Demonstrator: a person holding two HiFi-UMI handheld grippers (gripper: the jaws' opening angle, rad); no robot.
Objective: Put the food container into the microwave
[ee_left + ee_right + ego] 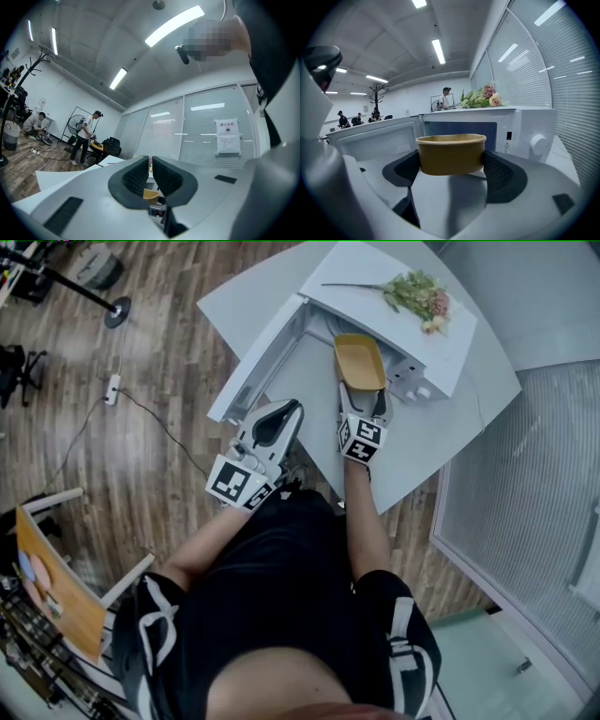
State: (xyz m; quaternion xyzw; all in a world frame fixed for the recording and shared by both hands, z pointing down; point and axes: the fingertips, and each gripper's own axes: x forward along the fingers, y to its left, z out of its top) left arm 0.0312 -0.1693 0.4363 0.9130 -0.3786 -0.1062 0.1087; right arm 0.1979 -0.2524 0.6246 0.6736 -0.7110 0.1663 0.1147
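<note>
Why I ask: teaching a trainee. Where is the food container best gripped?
Probably pinch the food container across its narrow width, on the long walls below the rim, coming level from its near end, as the right hand-held gripper does. It is oblong and open-topped.

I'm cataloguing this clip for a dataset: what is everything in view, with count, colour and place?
microwave: one, white, on the table, door open
food container: one, tan, at the microwave's opening
flowers: one bunch, pink and green, lying on top of the microwave
table: one, white, under the microwave
chair: one, wood and white, on the floor at the lower left
power strip: one, white, on the wood floor
bystanders: several, far across the room
left gripper: white, jaws together, empty, beside the open door
right gripper: white, jaws clamped on the food container
</note>
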